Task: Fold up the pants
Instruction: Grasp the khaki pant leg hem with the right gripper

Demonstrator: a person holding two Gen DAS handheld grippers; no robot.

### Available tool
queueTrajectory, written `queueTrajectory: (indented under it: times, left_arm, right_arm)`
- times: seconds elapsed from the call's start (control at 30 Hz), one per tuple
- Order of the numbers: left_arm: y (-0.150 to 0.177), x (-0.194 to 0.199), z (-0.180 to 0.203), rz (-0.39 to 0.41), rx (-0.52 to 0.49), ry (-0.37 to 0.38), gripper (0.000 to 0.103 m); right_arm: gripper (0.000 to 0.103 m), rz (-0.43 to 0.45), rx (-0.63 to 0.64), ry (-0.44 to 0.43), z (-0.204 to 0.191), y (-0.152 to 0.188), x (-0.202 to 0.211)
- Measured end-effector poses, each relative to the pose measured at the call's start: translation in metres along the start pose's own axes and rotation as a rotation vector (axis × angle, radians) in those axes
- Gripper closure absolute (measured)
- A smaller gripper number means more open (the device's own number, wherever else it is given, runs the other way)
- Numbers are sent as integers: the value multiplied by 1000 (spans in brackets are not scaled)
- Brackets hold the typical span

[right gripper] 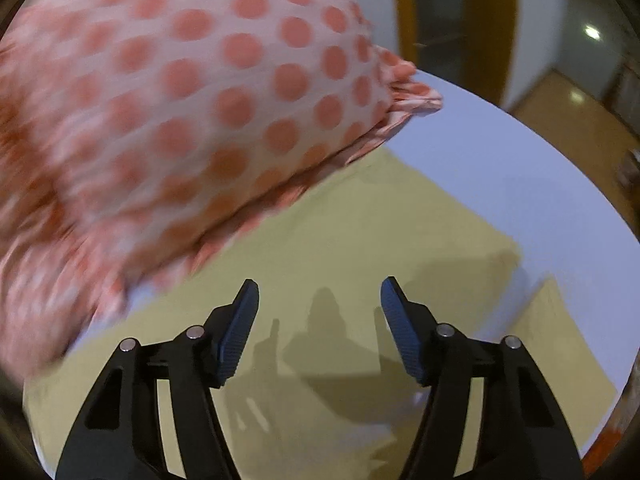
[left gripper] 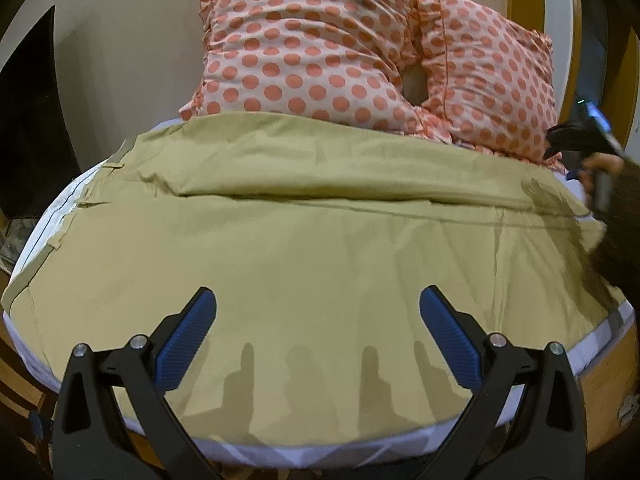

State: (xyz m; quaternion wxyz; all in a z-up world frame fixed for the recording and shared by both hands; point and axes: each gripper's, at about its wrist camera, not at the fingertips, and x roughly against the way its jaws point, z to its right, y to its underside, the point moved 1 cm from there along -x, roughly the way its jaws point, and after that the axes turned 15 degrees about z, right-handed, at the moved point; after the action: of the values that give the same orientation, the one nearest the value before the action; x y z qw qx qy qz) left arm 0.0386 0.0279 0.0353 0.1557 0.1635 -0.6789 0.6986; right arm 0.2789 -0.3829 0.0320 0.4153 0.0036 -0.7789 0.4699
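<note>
Khaki pants (left gripper: 320, 216) lie spread flat across the bed, waistband with belt loops at the left (left gripper: 52, 240), legs running to the right. My left gripper (left gripper: 318, 300) is open and empty, hovering over the near part of the pants. My right gripper (right gripper: 319, 286) is open and empty above the leg ends of the pants (right gripper: 360, 232). It also shows at the right edge of the left wrist view (left gripper: 588, 136), held in a hand.
Two pink pillows with orange dots (left gripper: 320, 48) lean at the far side of the bed, close to the pants' far edge; one fills the left of the right wrist view (right gripper: 168, 100). The white sheet (right gripper: 500, 152) and wooden bed frame (left gripper: 604, 384) border the pants.
</note>
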Motion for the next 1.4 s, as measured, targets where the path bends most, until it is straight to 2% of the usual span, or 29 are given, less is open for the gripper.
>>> queueTrajectory:
  times: [0.17,0.27,0.33,0.4,0.47,0.53,0.6,0.67,0.77,0.87,0.93,0.97,1.07,1.1,1.17,1.3,1.4]
  left_arm:
    - [-5,-10,-9,0,19,-8,2]
    - [-4,-17,-12,-11,9,-27,2]
    - [-3,-21,-14,-18,10,-29,2]
    - [-3,-25,-16,-22,18,-28,2]
    - [-2,-28,-18,-27,30,-23,2]
    - [-1,-29,-18,-32,38,-20,2]
    - [0,-27,-19,-33,43,-17,2]
    - [0,-23,-20,-27,46,-22,2]
    - [0,-13,-24,-6,59,-28,2]
    - [-3,-2,-32,25,88,-23,2]
    - [-6,5,-38,48,112,-15,2]
    - [-7,8,-40,59,122,-11,2]
    - [-11,15,-45,81,131,-14,2]
    - [-13,17,-47,87,130,-18,2]
    - [-19,20,-49,107,127,-15,2]
    - [-34,15,-54,134,127,-5,2]
    - [-42,7,-64,121,145,9,2]
  right_arm:
    - [39,-31,-52,108,-26,-18,-66]
    - [40,-38,-46,187,-30,-15,-87]
    - [44,3,-8,241,-28,-11,-93]
    - [50,44,26,218,-27,-6,-93]
    - [74,79,33,172,-20,-1,-89]
    - [86,98,13,130,-8,-4,-89]
    - [93,108,-17,87,2,-4,-90]
    - [99,104,-107,9,19,-6,-91]
    - [100,130,-216,-96,43,-11,-77]
    - [100,186,-299,-243,62,-7,-29]
    - [100,218,-341,-346,90,2,11]
    - [100,231,-371,-406,112,13,37]
    - [100,231,-411,-482,145,56,103]
    - [100,220,-424,-487,162,78,124]
    - [100,157,-432,-469,185,111,137]
    - [98,3,-442,-442,191,143,131]
    - [78,-38,-469,-437,193,150,129]
